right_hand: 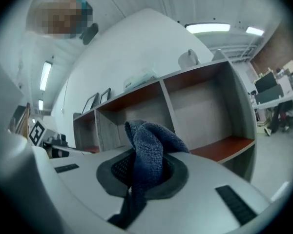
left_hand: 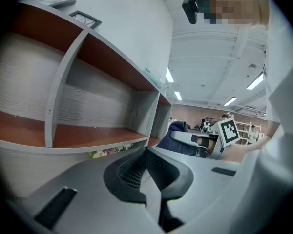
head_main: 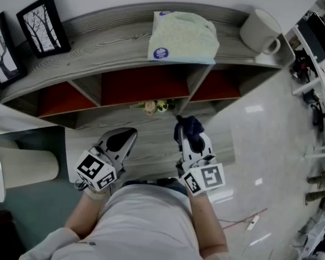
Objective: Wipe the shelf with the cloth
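A grey wood-grain shelf (head_main: 108,42) is set against a white wall, and three compartments lined in red-brown are seen beneath its top board. On that board, a framed tree picture (head_main: 42,25) and a second framed picture (head_main: 2,50) are propped at the left end. A pale green packet (head_main: 184,37) is laid near the middle, and a white mug (head_main: 260,30) is placed at the right end. A small bunch of flowers (head_main: 154,106) is laid on the lower grey board, just before the middle compartment. The unit is carried by a glossy pale floor (head_main: 260,140).

The right gripper (head_main: 186,136) holds the cloth (head_main: 190,124) before the shelf (head_main: 97,50). The left gripper (head_main: 129,135) hangs beside it, apart.
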Action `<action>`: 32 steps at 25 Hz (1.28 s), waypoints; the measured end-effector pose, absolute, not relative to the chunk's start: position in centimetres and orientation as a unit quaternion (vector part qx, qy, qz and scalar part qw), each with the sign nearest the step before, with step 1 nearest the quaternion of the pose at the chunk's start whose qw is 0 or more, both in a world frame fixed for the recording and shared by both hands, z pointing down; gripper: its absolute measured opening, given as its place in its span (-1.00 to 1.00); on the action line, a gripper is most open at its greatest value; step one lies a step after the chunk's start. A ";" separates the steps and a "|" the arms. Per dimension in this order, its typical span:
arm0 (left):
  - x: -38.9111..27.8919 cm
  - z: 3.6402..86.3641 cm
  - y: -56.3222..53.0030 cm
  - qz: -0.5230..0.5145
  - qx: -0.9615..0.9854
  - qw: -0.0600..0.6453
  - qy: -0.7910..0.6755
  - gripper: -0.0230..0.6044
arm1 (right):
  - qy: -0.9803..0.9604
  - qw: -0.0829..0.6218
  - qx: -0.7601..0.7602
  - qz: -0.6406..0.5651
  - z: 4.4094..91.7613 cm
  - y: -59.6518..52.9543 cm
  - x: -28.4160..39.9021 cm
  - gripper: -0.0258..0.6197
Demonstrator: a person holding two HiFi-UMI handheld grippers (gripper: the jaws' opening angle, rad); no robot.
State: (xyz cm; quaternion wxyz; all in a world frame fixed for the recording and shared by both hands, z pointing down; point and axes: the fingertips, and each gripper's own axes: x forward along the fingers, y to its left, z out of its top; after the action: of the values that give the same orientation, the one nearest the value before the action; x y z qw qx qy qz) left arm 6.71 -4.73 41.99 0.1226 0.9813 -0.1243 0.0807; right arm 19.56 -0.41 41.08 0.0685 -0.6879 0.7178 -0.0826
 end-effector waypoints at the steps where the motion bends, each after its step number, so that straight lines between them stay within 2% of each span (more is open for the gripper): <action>1: 6.9 42.0 -4.6 0.082 0.982 0.122 -0.121 -0.88 | 0.718 0.051 -0.690 -0.076 41.4 -0.4 19.4 -0.84; 12: 7.1 42.3 -4.2 0.087 0.984 0.108 -0.114 -0.88 | 0.712 -0.021 -0.700 -0.045 42.5 -0.2 18.0 -0.84; 32: 6.6 42.8 -4.3 0.094 0.981 0.107 -0.130 -0.88 | 0.723 -0.018 -0.689 -0.043 42.2 -0.7 17.2 -0.84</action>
State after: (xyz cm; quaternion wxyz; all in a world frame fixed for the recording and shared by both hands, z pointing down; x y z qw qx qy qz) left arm 6.58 -4.31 42.82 0.1072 0.9812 -0.1298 0.0943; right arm 17.18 -0.68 42.20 -0.0180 -0.6891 0.7232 -0.0429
